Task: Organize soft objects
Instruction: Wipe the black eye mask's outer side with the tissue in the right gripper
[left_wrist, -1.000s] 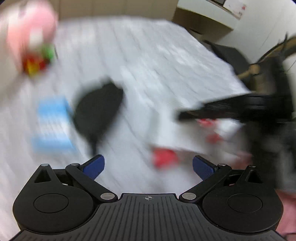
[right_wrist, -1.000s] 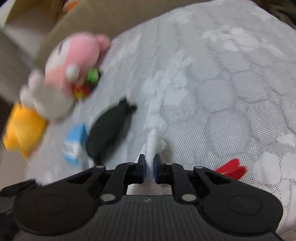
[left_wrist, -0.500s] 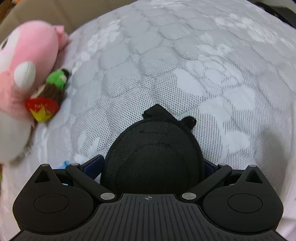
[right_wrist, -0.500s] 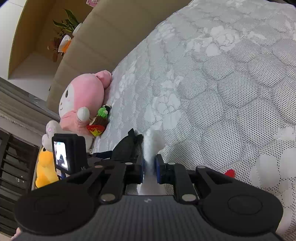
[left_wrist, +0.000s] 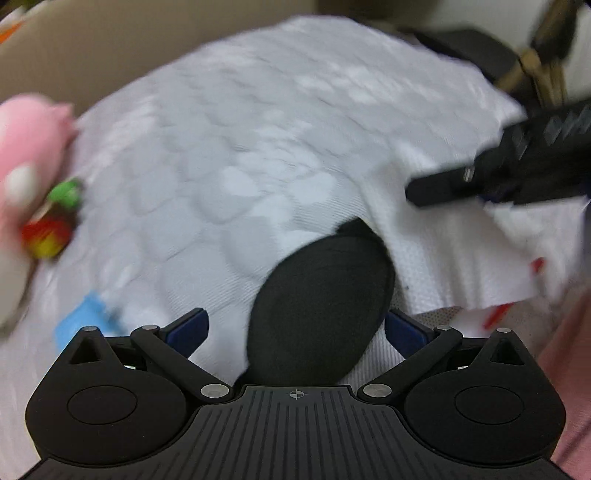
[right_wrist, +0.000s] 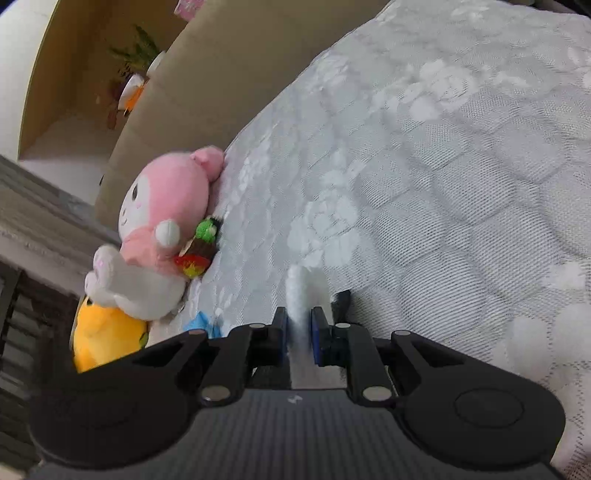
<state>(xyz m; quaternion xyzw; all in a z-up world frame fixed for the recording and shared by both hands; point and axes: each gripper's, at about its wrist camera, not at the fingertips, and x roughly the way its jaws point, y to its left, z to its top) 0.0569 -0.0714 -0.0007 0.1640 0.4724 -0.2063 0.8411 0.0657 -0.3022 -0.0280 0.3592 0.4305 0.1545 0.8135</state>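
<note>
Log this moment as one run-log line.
left gripper: open around black pouch | right gripper: jaws opening, white cloth between | pink plush: on mattress

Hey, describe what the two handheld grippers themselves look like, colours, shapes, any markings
Both are matte black plastic. The left gripper has a ribbed central body with a small crosshair mark, round side housings, silver pivot pins on angled linkage arms, and blue pads on its fingers. The right gripper is the same build, with blue pads too. No cables or sleeves show.

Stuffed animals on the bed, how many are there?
2. The pink-and-white plush lies at the mattress edge by the headboard; the yellow plush sits below it, partly hidden. Others may be out of view.
</note>
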